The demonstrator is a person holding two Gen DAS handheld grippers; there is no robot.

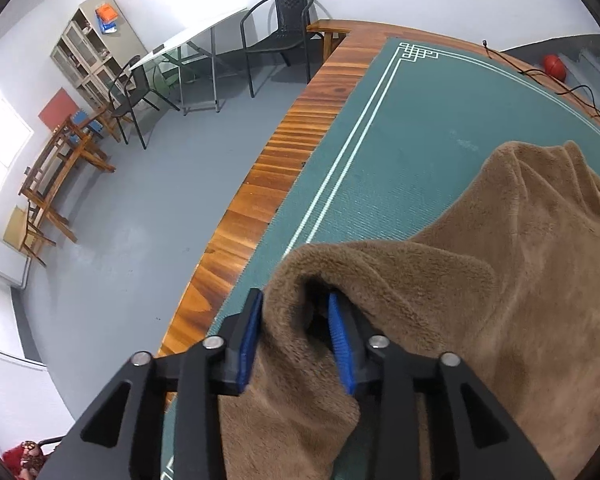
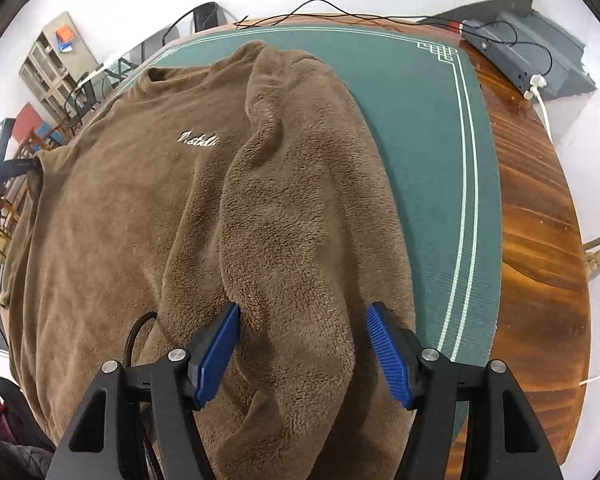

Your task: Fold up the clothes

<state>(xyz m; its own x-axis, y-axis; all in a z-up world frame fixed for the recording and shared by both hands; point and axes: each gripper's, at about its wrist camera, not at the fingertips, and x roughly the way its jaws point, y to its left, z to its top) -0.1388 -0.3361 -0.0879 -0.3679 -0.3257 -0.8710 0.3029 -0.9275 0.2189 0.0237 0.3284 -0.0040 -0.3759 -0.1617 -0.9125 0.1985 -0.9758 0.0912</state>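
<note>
The brown sweater point(image 2: 148, 200) lies half folded on the tabletop point(image 2: 540, 220). Left tongs point(image 1: 296, 344) stand narrow around its edge, grip loose; right tongs point(image 2: 304, 356) gape wide over a folded sleeve. Next, I judge, comes a fresh grip.

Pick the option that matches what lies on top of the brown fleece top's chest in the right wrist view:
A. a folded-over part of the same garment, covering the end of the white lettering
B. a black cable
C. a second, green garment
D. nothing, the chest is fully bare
A: a thick fold of the brown fleece top lies across it, hiding the end of the white lettering.
</note>
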